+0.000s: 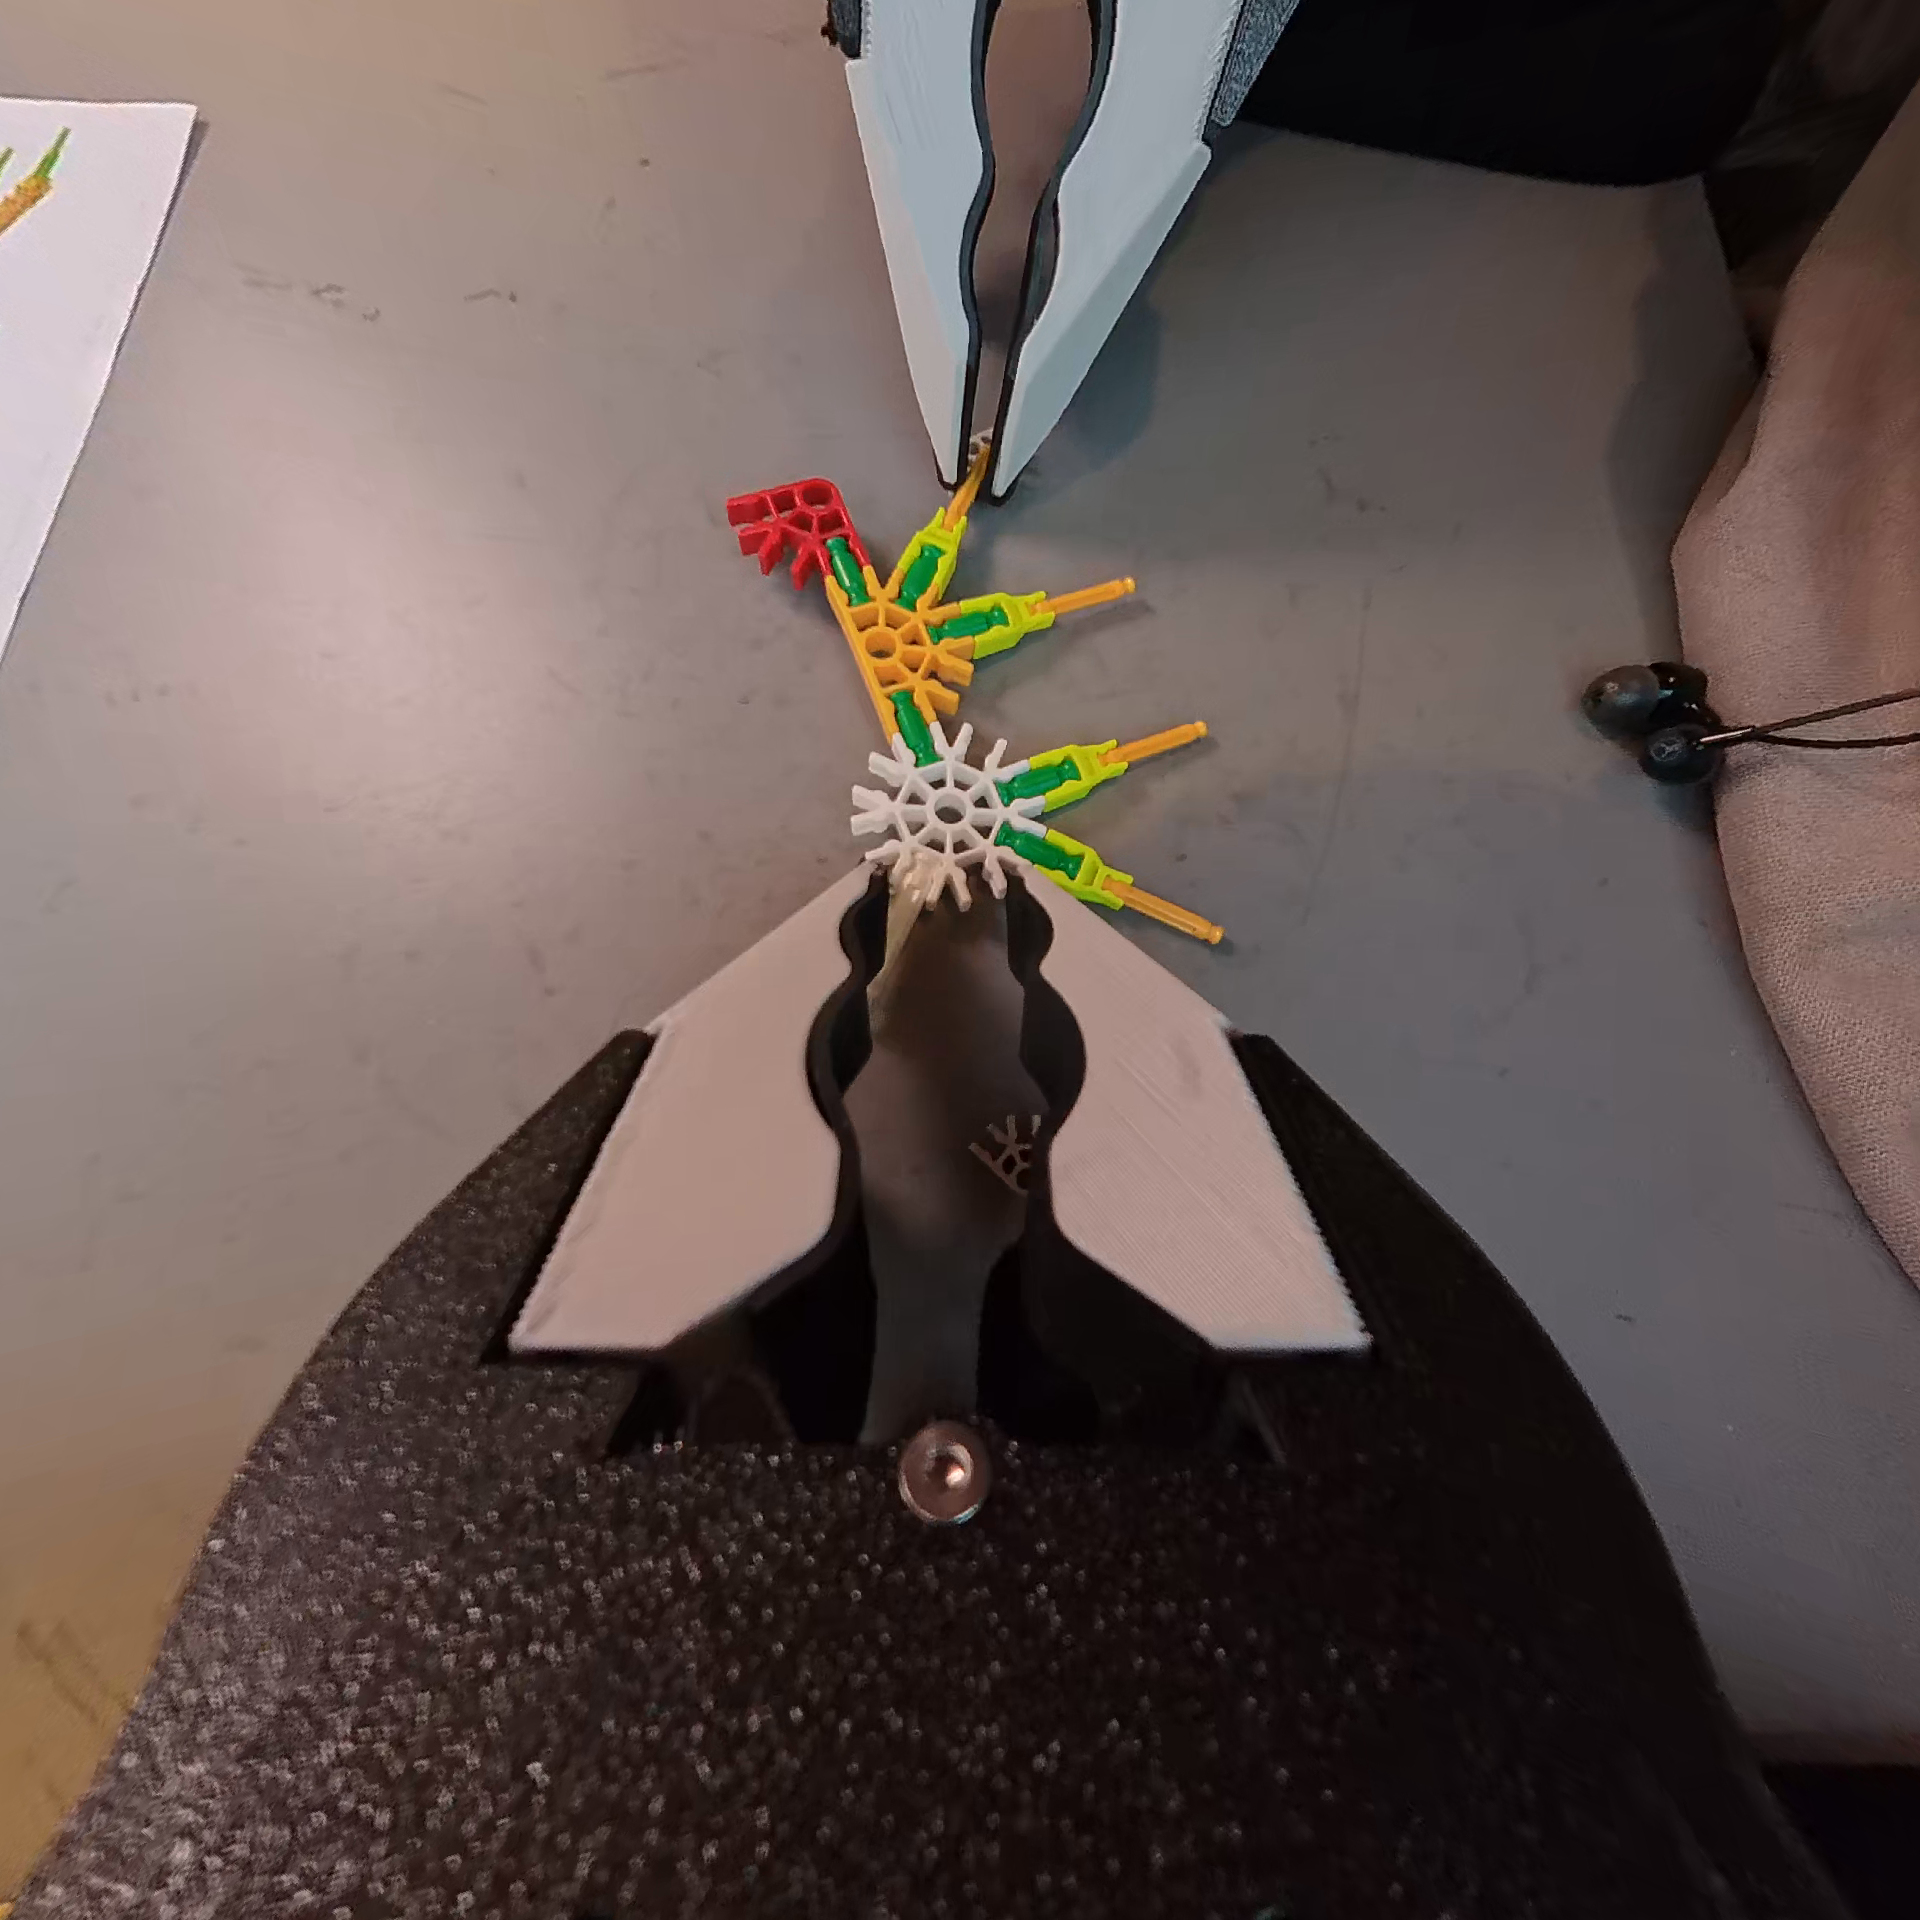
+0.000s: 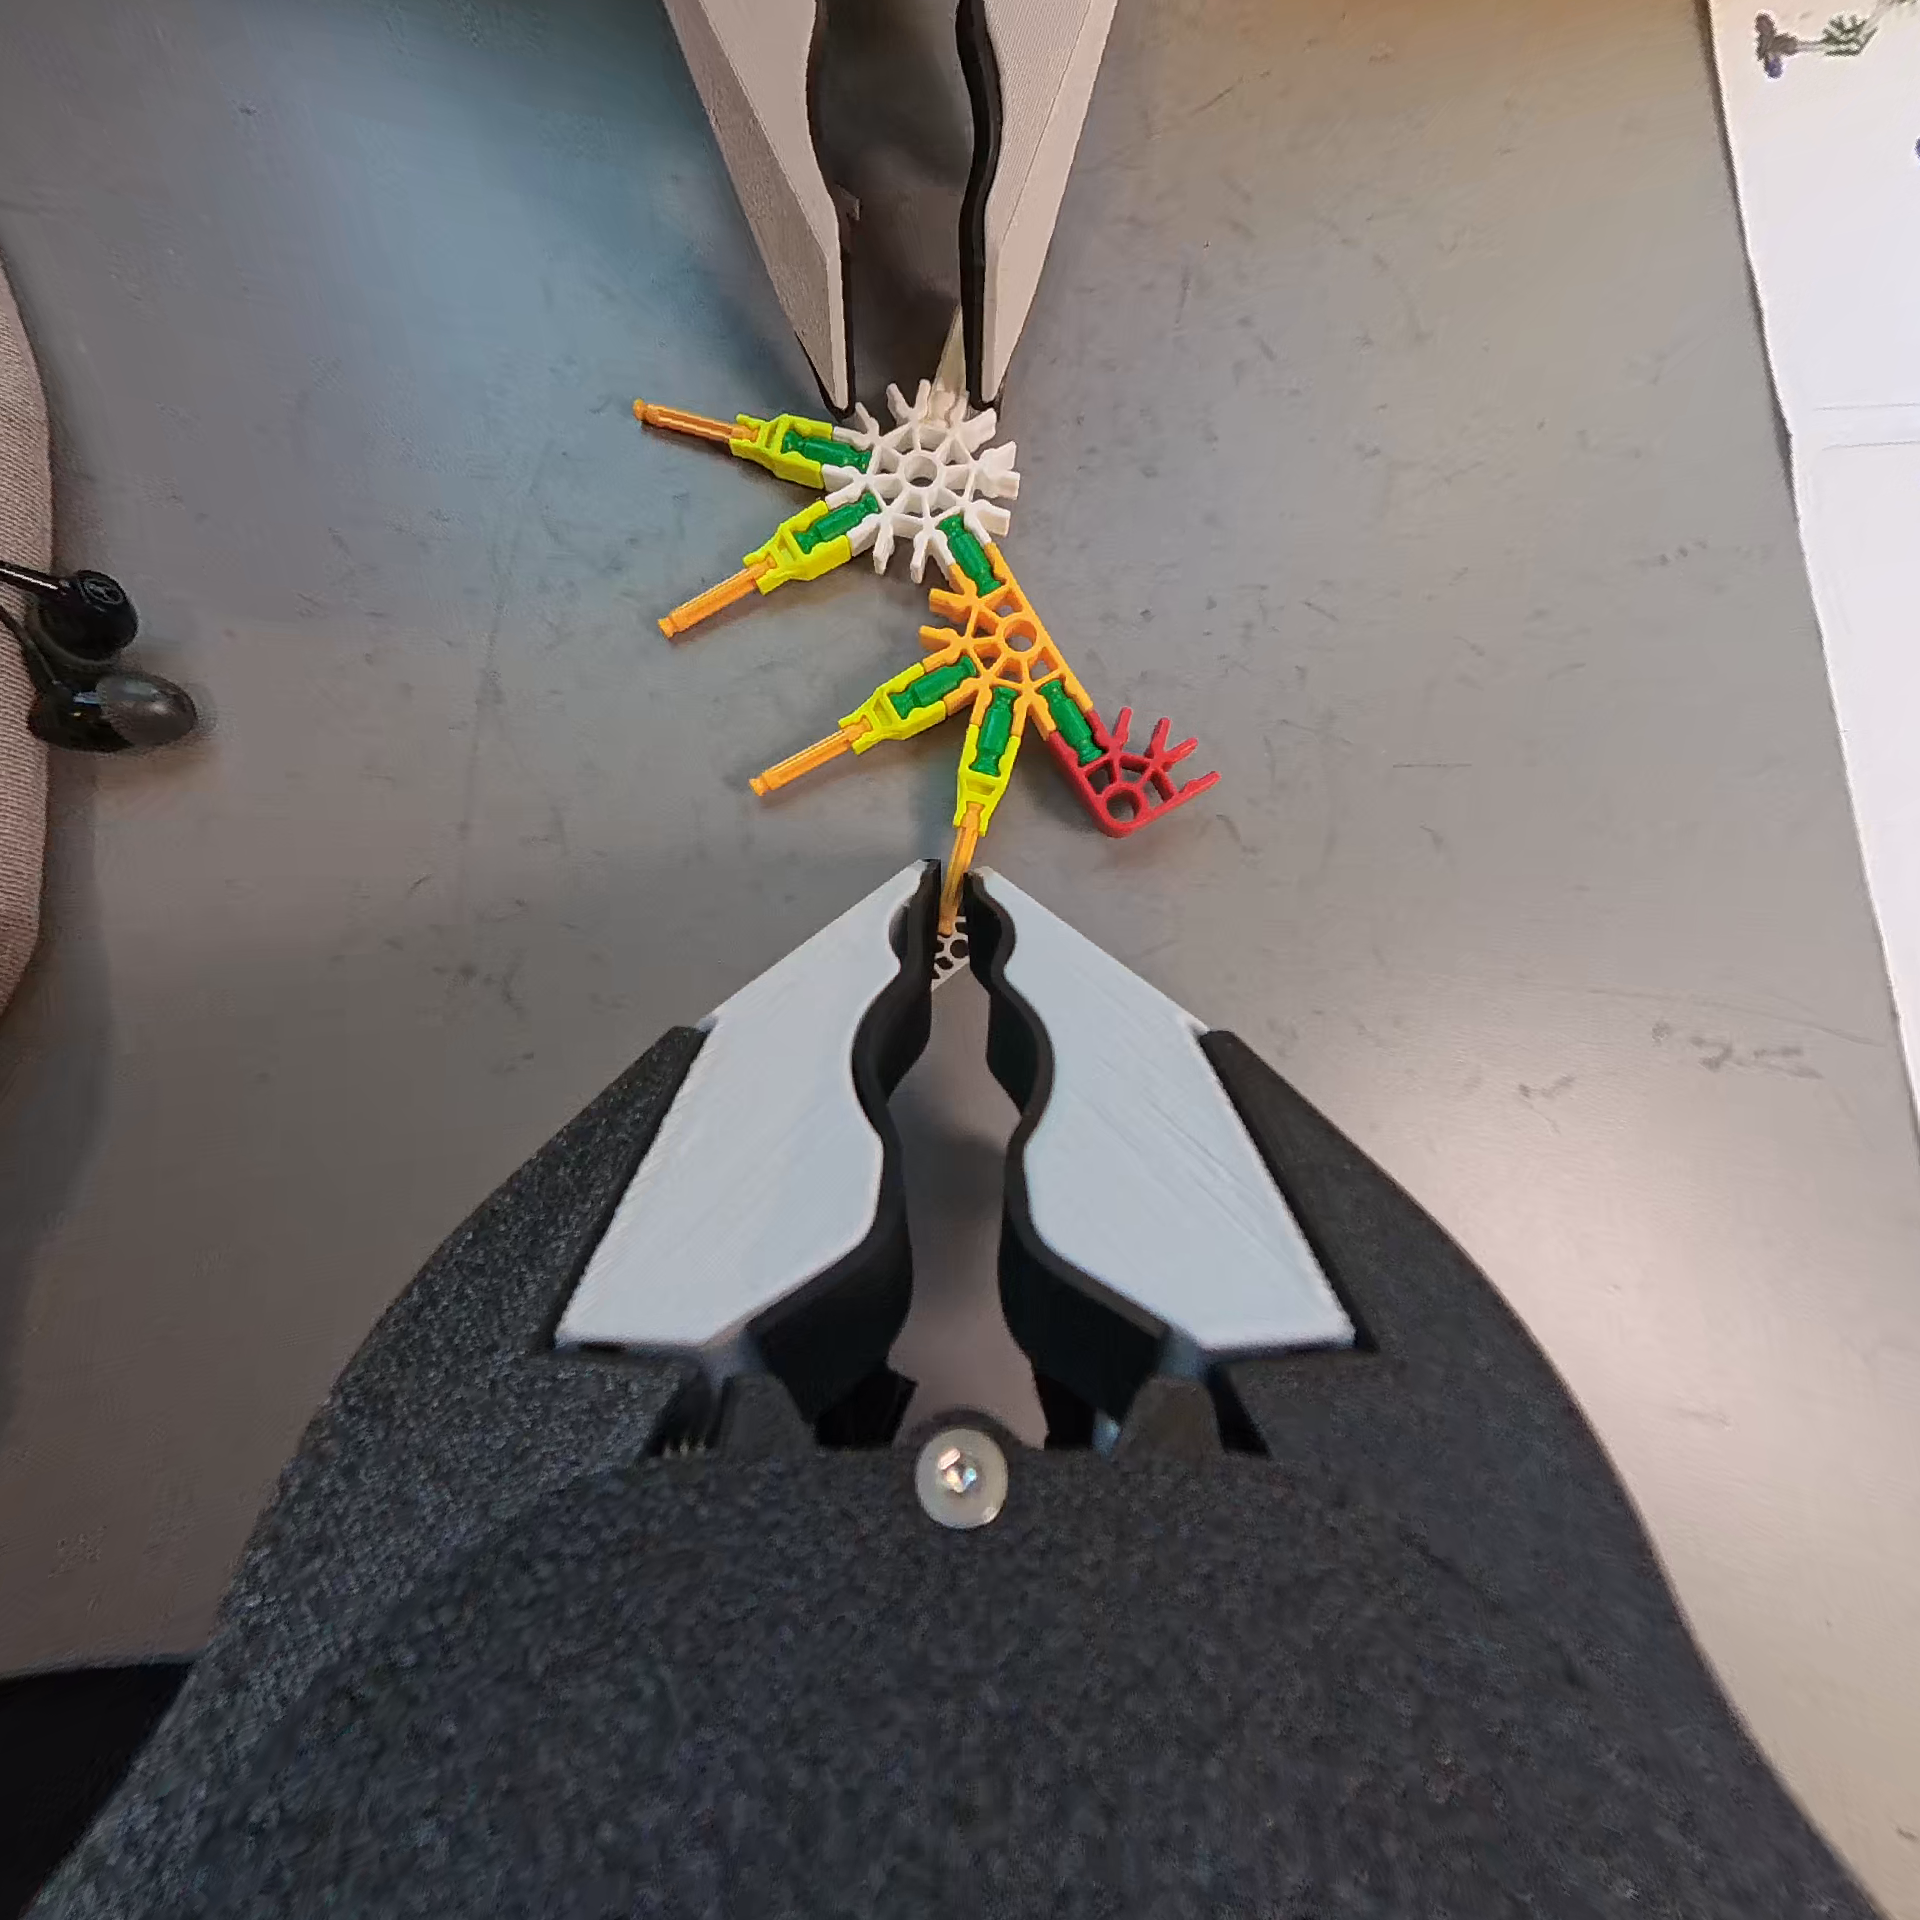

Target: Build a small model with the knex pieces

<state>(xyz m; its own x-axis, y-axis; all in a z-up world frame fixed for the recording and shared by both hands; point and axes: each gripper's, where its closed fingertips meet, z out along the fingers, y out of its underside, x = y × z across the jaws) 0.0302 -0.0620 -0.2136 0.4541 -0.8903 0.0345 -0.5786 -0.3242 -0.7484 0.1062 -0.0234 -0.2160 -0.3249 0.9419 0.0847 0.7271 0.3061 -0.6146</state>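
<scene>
Your left gripper [image 1: 940,883] pinches the white plastic snowflake connector [image 1: 945,808], steadying it; your right gripper [image 2: 951,878], at 12 o'clock, clamps the thin orange rod [image 2: 961,862].

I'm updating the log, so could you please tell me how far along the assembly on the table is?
Done: the white connector, orange connector and red connector are joined by green rods; four yellow-green clips carry orange rods.
In hand: the jaws of the left gripper close on the white connector's rim; the right gripper pinches one orange rod, with a small white piece at its end.
Left: unclear; several connector slots are empty.
</scene>
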